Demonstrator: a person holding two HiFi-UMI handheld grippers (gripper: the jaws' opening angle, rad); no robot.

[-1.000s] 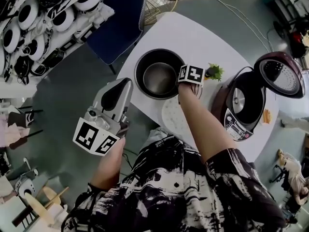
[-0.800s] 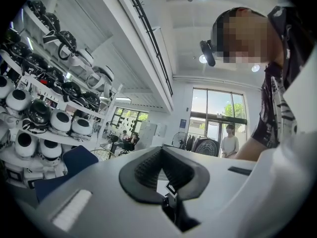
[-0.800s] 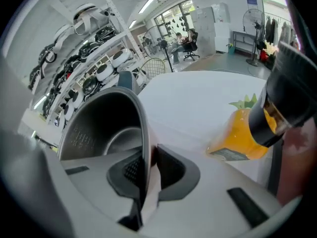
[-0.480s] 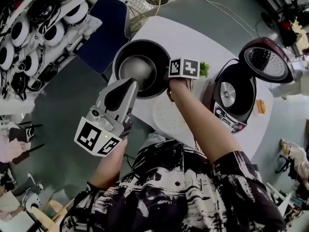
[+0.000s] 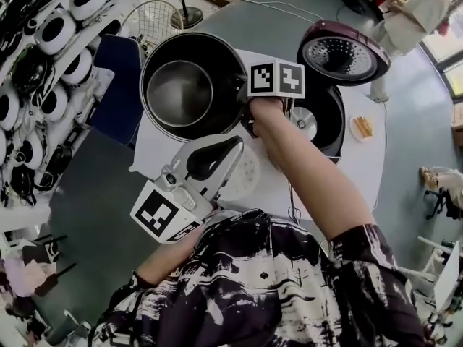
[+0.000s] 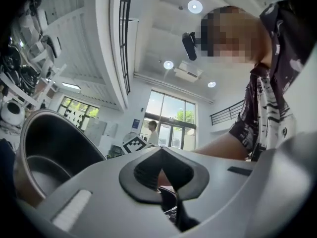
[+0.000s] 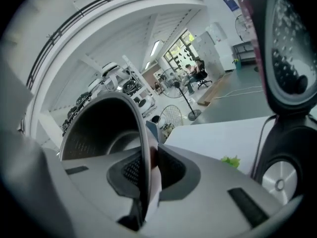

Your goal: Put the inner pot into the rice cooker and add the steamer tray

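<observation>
The dark inner pot [image 5: 189, 85] hangs tilted above the table, its rim clamped in my right gripper [image 5: 246, 110]. In the right gripper view the rim [image 7: 141, 148] runs between the shut pads of that gripper [image 7: 148, 168]. The maroon rice cooker [image 5: 322, 118] stands just right of the pot, its lid [image 5: 343, 53] raised. The white steamer tray [image 5: 244, 176] lies on the table, partly hidden under my left gripper [image 5: 233, 147]. The left gripper [image 6: 162, 175] is shut on nothing, and the pot [image 6: 47, 152] shows at its left.
The white round table [image 5: 362, 168] carries a small dish of food [image 5: 362, 126] and a green sprig [image 7: 229, 161]. A blue chair [image 5: 116, 85] and a floor fan [image 5: 155, 20] stand behind it. Shelves of white gear [image 5: 43, 42] fill the left. A person [image 5: 412, 6] stands far right.
The right gripper has lifted the inner pot off the table and carried it up beside the cooker. The left gripper has swung in from the left over the steamer tray.
</observation>
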